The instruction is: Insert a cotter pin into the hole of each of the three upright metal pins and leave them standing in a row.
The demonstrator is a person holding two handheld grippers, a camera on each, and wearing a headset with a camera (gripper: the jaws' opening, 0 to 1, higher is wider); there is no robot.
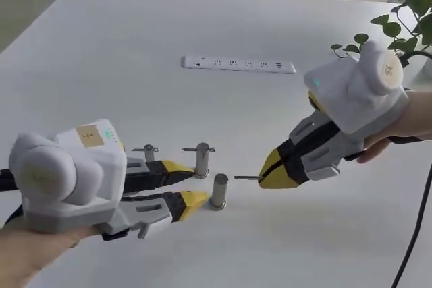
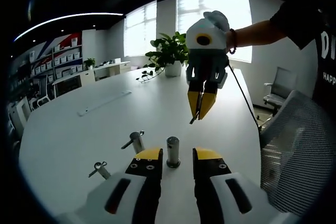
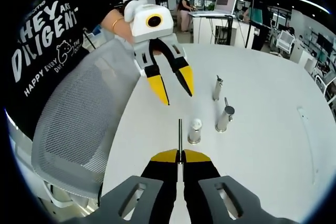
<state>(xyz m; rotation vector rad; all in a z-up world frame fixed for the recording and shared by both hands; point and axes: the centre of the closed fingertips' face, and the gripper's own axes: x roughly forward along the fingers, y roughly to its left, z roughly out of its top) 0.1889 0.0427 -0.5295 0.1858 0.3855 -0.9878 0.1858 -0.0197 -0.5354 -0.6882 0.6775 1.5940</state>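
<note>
Head view: white table (image 1: 101, 65). Left gripper (image 1: 189, 183) low left, jaws apart, gripping nothing. Bare metal pin (image 1: 219, 191) stands upright just past its tips. Middle metal pin (image 1: 202, 158) and far metal pin (image 1: 149, 153) are upright, each with a cross piece through the top. Right gripper (image 1: 265, 177) is clamped on the loose cotter pin (image 1: 247, 178), whose tip is near the bare metal pin, not touching. Power strip (image 1: 238, 65) lies farther back.

Left gripper view: bare metal pin (image 2: 172, 150) lines up with the gap between the spread jaws. Right gripper (image 2: 201, 109) is above, cotter pin (image 2: 195, 117) sticking out.

Right gripper view: jaws together on the cotter pin (image 3: 179, 134), just beside the bare metal pin (image 3: 195, 130). Left gripper (image 3: 176, 94) is splayed beyond.
</note>
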